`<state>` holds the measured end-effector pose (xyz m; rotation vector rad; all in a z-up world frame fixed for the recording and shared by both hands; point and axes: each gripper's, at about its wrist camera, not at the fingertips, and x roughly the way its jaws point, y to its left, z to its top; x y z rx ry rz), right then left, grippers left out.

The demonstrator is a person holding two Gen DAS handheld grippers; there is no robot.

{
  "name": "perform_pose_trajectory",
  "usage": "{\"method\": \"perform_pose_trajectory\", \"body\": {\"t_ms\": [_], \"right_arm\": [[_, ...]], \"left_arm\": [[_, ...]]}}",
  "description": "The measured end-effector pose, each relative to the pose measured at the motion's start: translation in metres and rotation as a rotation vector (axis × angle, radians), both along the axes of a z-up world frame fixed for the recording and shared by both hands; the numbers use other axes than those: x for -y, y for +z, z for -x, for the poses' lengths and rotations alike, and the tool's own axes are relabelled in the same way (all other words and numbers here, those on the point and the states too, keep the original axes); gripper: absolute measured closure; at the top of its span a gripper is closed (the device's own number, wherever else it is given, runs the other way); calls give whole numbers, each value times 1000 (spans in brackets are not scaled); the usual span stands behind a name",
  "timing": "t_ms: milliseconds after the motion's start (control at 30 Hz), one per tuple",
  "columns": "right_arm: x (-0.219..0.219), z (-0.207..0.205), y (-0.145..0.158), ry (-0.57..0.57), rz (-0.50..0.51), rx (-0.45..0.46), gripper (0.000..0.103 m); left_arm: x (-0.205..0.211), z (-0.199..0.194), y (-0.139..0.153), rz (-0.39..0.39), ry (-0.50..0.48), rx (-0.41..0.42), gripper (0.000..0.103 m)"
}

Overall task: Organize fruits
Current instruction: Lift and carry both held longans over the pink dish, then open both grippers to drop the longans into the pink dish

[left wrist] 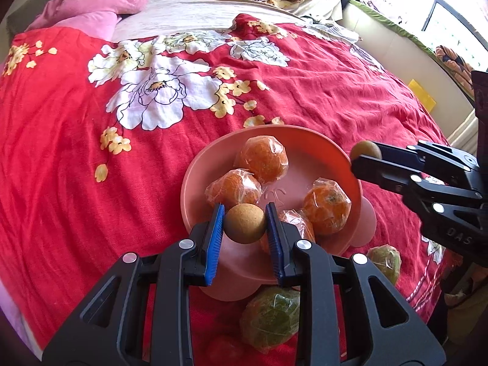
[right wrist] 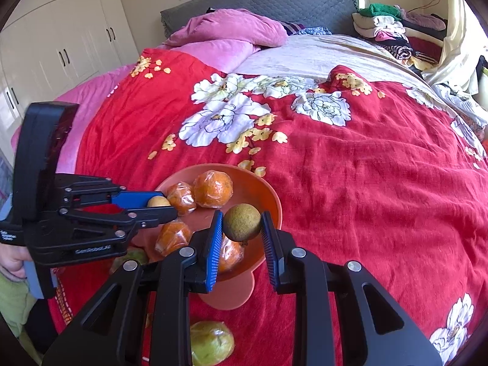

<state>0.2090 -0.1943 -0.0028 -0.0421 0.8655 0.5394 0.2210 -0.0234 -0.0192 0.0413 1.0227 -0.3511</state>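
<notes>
Bright daylight floods both views, coming from the window, whose panes are blown out to white. The red bedspread is vividly saturated with only soft shadows. Strong fisheye curvature bends the edges, and dark vignetting fills the corners. The near tongs look slightly soft; plastic-wrapped fruit shows small glare spots.

Left hand-held gripper, at nine o'clock in the right wrist view: "GenRobot.AI" on its body. Right hand-held gripper, at three o'clock in the left wrist view: "DAS" on its body.
</notes>
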Motion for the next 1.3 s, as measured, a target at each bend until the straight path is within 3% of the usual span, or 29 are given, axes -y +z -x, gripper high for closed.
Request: {"method": "perform_pose_trajectory", "body": {"t_ms": [1300], "right_arm": [[-25, -33, -31, 27, 42, -85, 78]], "left_arm": [[-4, -5, -12, -5, -4, -17, 83]]}}
